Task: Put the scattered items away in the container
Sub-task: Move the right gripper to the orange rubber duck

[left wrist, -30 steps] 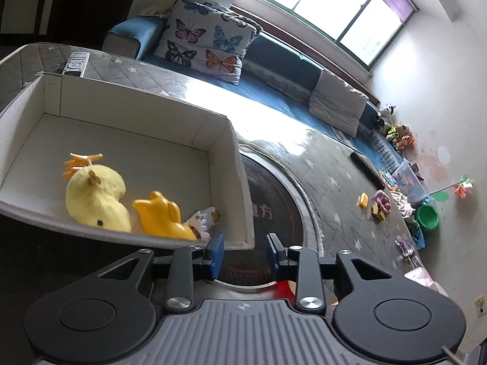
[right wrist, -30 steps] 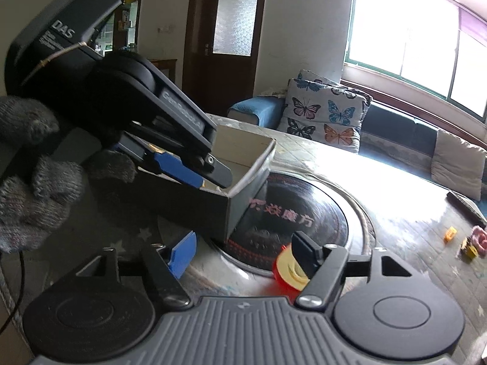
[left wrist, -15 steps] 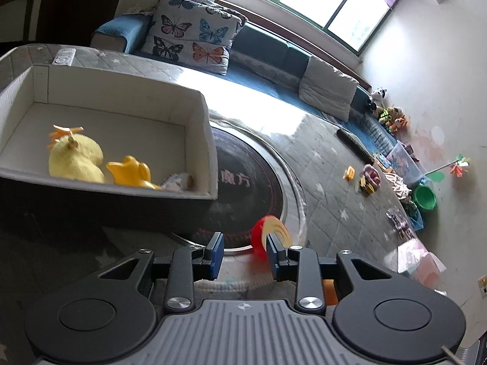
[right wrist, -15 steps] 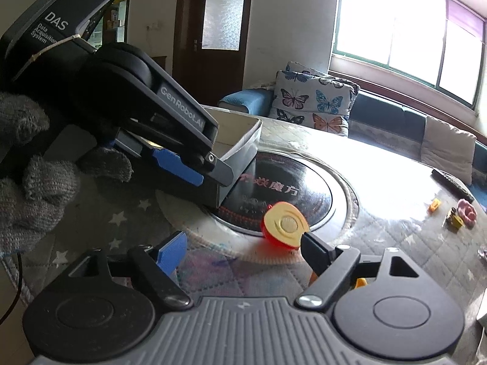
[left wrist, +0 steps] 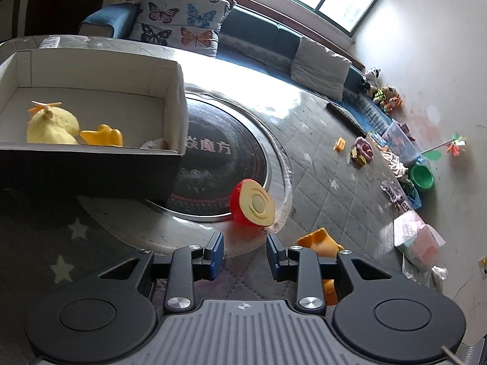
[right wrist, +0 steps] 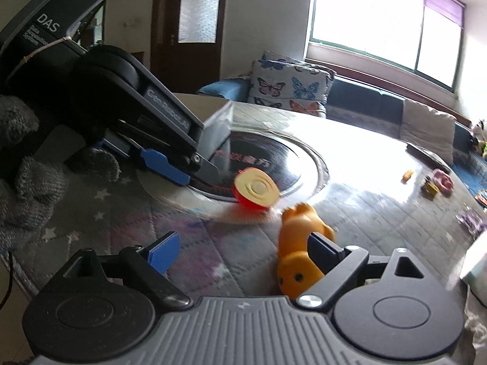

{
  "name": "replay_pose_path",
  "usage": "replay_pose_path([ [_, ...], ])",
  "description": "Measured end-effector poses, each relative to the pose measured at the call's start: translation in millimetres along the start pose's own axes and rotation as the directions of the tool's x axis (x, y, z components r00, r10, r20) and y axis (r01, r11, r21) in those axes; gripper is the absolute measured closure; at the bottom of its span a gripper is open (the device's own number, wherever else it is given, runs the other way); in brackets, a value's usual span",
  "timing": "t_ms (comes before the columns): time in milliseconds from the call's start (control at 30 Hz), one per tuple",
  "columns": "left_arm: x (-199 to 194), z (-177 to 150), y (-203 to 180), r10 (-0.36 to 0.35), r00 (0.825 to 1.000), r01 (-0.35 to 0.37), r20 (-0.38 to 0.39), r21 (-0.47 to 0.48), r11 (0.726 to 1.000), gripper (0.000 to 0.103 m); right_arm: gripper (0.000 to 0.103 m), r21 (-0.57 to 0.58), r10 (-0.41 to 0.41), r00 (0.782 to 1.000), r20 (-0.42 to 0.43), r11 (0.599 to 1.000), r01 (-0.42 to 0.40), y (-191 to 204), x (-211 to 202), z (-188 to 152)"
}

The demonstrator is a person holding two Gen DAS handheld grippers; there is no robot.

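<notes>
A white-lined box (left wrist: 175,97) at the left holds a fluffy yellow duck (left wrist: 50,126), a small yellow rubber toy (left wrist: 103,135) and a pale object at its right corner. A red half-apple toy (left wrist: 251,203) (right wrist: 255,190) lies on the table's round glass rim. My left gripper (left wrist: 245,251) is open, just short of the apple. An orange rubber toy (right wrist: 296,249) (left wrist: 322,243) lies on the quilted cover, against the right finger of my open right gripper (right wrist: 242,251). From the right wrist, the left gripper's body (right wrist: 137,115) appears, held by a gloved hand.
The box stands partly on a round black glass plate (left wrist: 219,164). Small toys (left wrist: 360,152) and a remote (left wrist: 342,117) lie at the far side of the table. A blue sofa with a butterfly cushion (left wrist: 182,19) runs behind. Toys and a green bucket (left wrist: 421,176) clutter the floor.
Both grippers have pulled back from the box and lowered toward the table. The red apple now sits in front of the left gripper, and the orange toy has come into view by the right finger.
</notes>
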State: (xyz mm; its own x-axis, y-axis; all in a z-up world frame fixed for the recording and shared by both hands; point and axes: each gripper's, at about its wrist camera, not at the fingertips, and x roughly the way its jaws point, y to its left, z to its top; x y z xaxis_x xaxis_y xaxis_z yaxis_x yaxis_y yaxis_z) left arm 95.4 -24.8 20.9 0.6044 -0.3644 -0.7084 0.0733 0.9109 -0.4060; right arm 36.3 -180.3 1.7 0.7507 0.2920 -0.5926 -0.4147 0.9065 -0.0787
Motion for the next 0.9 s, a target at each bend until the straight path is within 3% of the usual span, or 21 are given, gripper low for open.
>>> replay_pose_path([
  [367,17.7,-3.5,-20.9,-0.02,0.999,0.022,-0.042,0.028,0.999,0.069,0.01,0.061,-0.065,0.997,-0.037,0.996,0.067,-24.6,-2.0,-15.6],
  [900,46.8,9.4,-44.9,-0.064,0.995,0.066,-0.073,0.018,0.998,0.069,0.011,0.102,-0.061,0.995,-0.075,0.992,0.069,-37.1,12.7,-24.8],
])
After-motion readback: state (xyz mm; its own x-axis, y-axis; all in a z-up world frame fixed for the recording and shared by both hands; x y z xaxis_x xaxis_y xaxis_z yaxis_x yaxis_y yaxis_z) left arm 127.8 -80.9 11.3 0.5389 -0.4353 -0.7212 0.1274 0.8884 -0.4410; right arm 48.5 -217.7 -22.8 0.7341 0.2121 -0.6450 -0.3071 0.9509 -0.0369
